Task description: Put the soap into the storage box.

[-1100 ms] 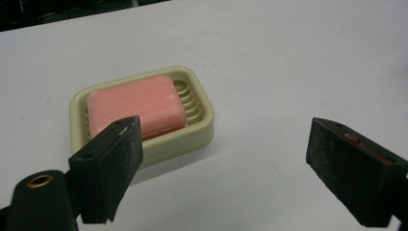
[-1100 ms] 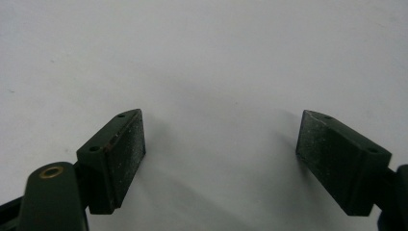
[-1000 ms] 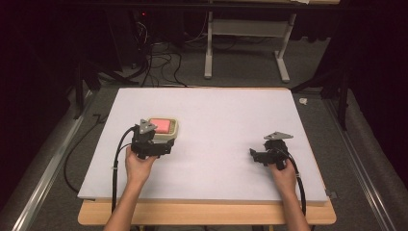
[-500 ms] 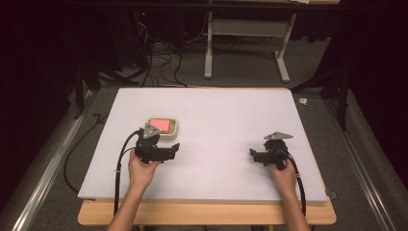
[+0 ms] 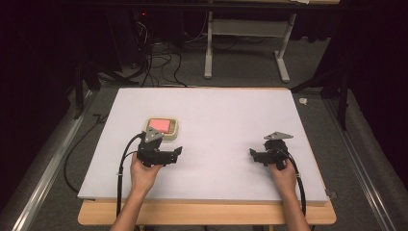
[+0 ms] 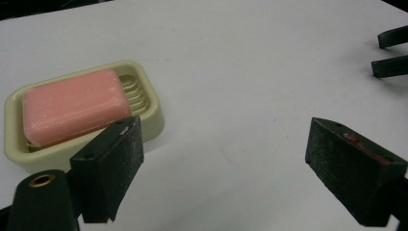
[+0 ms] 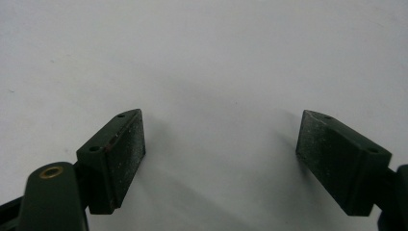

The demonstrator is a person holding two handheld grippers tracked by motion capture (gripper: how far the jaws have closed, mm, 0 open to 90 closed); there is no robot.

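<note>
Left tool [image 5: 177,152] had drawn back from the cream ribbed soap dish [image 6: 149,108] holding a pink rectangular bar [image 6: 74,106]; both tools' jaws stood wide over the matte white surface [image 5: 216,115].

Right tongs [image 7: 221,159] spread wide, apparently just above bare white table [image 7: 207,57].

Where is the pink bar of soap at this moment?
In the high view the pink bar of soap lies in a cream soap dish on the left half of the white table, just beyond the open left gripper.
</note>
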